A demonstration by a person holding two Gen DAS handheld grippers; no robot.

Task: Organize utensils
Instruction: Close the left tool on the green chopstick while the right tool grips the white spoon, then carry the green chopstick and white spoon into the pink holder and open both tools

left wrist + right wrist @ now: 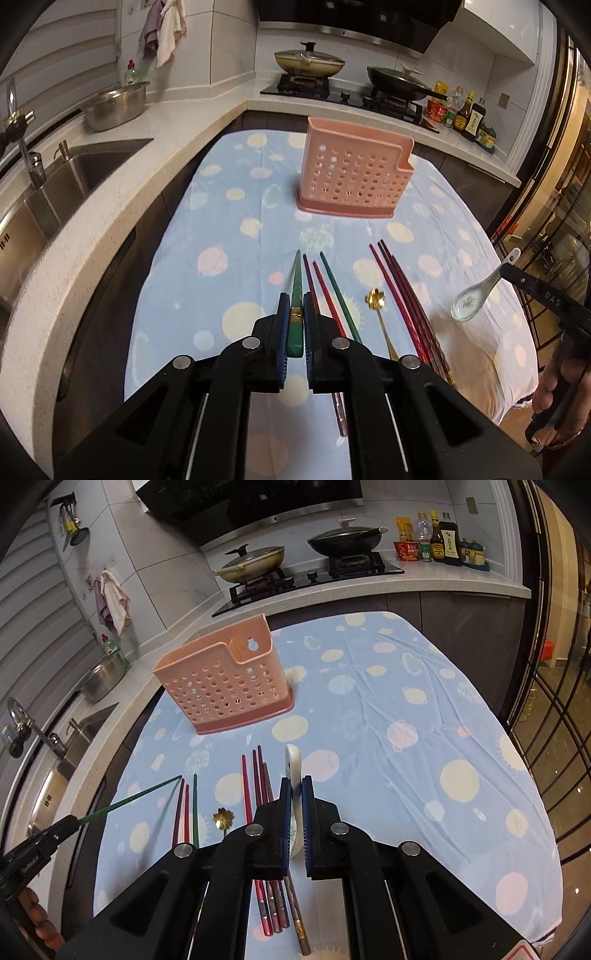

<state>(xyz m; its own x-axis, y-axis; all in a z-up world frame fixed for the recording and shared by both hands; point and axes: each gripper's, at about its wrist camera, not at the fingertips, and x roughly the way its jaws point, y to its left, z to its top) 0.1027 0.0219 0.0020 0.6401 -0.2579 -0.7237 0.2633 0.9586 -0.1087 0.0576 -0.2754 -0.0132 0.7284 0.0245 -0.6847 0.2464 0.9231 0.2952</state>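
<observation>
My left gripper [295,300] is shut on a green chopstick [296,273], held above the blue spotted cloth [236,206]. My right gripper [295,781] is shut on the handle of a white ceramic spoon [293,764]; its bowl [469,301] hangs in the air at the right of the left wrist view. A pink perforated utensil holder [354,173] [225,679] stands upright farther back on the cloth. Loose red, purple and green chopsticks [328,295], a bundle of dark red chopsticks [402,295] and a gold spoon [375,298] lie on the cloth below.
A steel sink [74,173] with a faucet [22,136] and a metal bowl [114,107] lies to the left. The stove [343,96] with two lidded pans and several sauce bottles [465,114] line the back counter. A glass door [554,221] stands at the right.
</observation>
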